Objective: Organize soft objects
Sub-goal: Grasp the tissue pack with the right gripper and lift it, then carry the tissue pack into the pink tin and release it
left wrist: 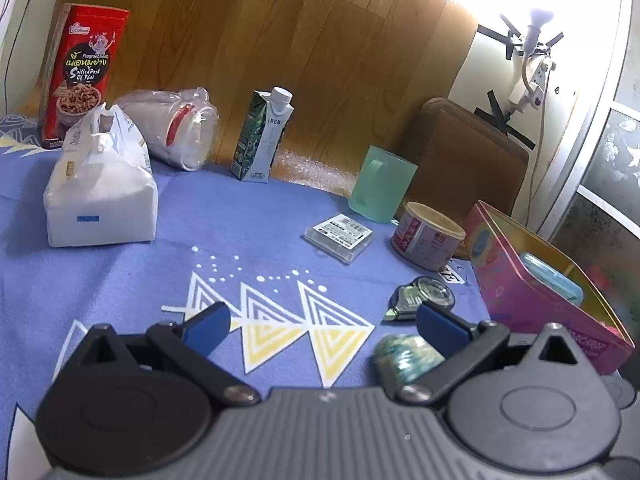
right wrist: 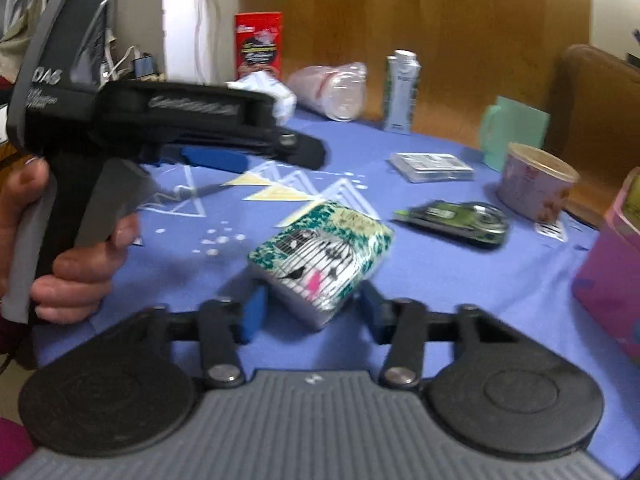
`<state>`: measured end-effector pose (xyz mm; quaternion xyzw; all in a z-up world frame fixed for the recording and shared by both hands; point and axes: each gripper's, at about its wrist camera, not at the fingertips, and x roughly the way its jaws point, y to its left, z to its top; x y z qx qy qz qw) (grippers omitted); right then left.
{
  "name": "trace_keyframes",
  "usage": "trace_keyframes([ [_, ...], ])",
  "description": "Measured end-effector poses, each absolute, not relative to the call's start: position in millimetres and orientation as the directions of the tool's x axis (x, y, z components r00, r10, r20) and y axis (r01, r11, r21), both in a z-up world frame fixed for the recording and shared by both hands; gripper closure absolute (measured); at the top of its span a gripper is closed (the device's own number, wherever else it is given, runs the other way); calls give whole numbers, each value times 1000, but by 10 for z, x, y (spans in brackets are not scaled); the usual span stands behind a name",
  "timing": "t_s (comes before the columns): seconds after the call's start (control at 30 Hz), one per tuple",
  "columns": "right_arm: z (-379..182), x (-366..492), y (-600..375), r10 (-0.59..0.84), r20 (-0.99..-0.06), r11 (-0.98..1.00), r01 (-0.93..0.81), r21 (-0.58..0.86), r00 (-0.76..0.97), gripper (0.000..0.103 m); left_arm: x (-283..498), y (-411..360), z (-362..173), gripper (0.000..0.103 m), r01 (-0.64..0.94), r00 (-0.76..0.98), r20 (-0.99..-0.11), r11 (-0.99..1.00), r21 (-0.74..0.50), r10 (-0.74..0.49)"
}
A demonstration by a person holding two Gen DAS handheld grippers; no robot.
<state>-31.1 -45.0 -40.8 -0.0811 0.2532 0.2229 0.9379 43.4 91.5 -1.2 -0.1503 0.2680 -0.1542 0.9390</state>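
One red snack box (left wrist: 82,76) stands at ten o'clock in the left wrist view, and its front reads "Fragrant meat" and "Pork Of Thai" around some Thai lettering. Beside it lie one white tissue pack (left wrist: 100,196), one bagged sleeve of cups (left wrist: 176,128) on its side, and one upright drink carton (left wrist: 262,136) at twelve o'clock whose print is too small to read. Toward two o'clock sit one green mug (left wrist: 382,184), one clear case (left wrist: 338,236) with a barcode label, one tin can (left wrist: 426,236), one correction tape dispenser (left wrist: 424,298) and one pink box (left wrist: 548,284) (open-topped, a blue item inside). All rest on the blue tablecloth (left wrist: 224,216) with its triangle print. The left gripper (left wrist: 322,326) is spread wide with nothing between its blue pads. The right gripper (right wrist: 312,312) is also parted, its pads flanking a small tissue packet (right wrist: 320,252) with a birdcage picture, at six o'clock in the right wrist view; whether they touch it is unclear through the blur.
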Motion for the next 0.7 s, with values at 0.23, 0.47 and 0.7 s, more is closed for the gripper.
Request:
trace_keyframes([
  [0.23,-428,-370,-907,221,-487,946,-308,-105,845,55,451,927,-23,1,205,801,-466,903,-377,-376],
  [0.47,-425,-451,-1038,241,-482,944,-318,-84,843,41,527,818,-32,1,235,750,-504,885,-403,-428],
  [0.7,-431,-431,-1023,244,-475,946,-316,-76,845,32,570,264,49,2,377,641,-509,814,-443,-574],
])
